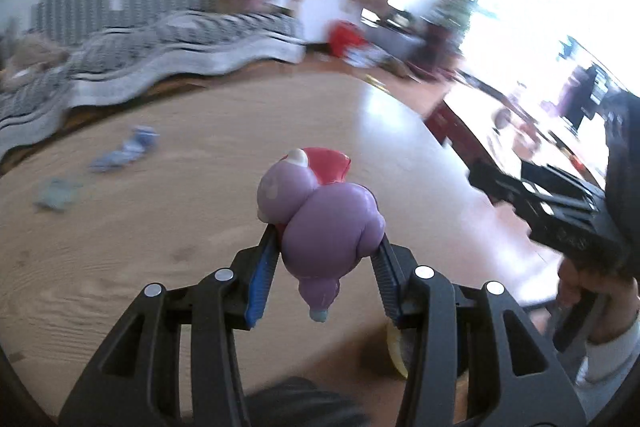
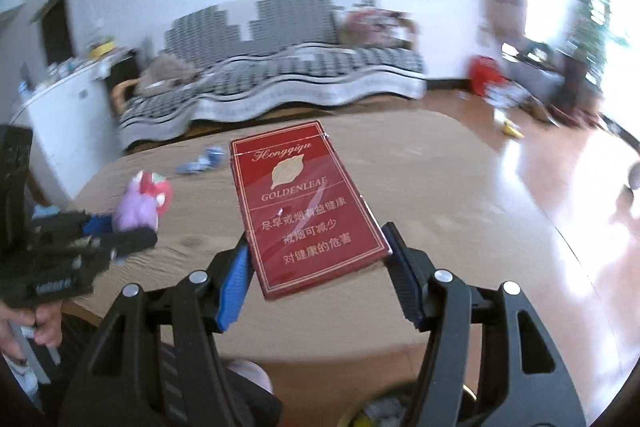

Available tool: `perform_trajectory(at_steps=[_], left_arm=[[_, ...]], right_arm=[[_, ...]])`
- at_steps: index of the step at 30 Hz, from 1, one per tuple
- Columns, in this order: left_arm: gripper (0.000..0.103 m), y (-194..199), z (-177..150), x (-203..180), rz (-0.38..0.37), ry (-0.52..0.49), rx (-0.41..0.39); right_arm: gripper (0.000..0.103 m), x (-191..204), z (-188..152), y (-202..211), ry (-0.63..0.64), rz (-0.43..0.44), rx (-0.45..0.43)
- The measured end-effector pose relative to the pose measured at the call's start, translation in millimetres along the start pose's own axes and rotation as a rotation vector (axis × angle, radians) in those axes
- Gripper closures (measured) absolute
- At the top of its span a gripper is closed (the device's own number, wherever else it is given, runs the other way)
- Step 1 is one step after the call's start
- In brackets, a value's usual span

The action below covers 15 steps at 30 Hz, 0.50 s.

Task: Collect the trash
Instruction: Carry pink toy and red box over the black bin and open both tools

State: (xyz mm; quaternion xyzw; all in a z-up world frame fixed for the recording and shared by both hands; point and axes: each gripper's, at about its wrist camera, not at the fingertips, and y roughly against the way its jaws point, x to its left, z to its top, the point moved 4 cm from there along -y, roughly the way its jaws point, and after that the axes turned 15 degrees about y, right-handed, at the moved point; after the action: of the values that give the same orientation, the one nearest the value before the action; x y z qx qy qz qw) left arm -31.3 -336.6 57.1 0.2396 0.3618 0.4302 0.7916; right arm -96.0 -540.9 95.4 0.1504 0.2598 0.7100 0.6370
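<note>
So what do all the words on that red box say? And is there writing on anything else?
On the red cigarette box, held in the right hand-held gripper:
"Honggiqu"
"GOLDENLEAF"
"尽早戒烟有益健康"
"戒烟可减少"
"对健康的危害"
The purple toy in the left hand-held gripper has no writing.
The blue wrappers on the table are too blurred to read.

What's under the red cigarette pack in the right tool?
The red cigarette pack is clamped in the right tool above the wooden table. Bare tabletop shows all around it. The patch directly beneath the pack is covered, so anything lying there can't be seen.
</note>
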Motion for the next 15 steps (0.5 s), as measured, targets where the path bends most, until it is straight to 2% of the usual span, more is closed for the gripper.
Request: perform_trajectory(at_steps=[1,3,7,9,14,15], left_arm=[[0.058,-11.1,-15.7,-20.2,-0.039,-0.02,0.054],[0.058,-28.6,-40.1,-47.3,-0.063,-0.061,0.12],[0.058,-69.8,-91.3,-86.6,-0.108,-0.096,0.262],[0.058,-95.2,-118.4,-96.6,-0.105,-0.096,0.34],[0.058,-143.2,-168.9,-109.2,-0.062,-0.139,0.463],[0.058,-149.1,-177.5,-111.1,-0.064,-0.149,0.484]], right_arm=[[0.042,-16.8,-16.5,12.5,-0.037,-0.014,0.009],[0.042,-43.8,-49.8,31.3,-0.082,-0.046,0.039],[0.042,-69.9,-116.3,45.4,-0.112,-0.082,0.136],[0.042,-74.9,-148.6,44.1,-0.136,-0.085,0.186],[0.042,-88.5,-253.8,21.7,-0.317,-0.05,0.341],[0.042,-88.7,-263.0,16.3,-0.34,-0.046,0.357]])
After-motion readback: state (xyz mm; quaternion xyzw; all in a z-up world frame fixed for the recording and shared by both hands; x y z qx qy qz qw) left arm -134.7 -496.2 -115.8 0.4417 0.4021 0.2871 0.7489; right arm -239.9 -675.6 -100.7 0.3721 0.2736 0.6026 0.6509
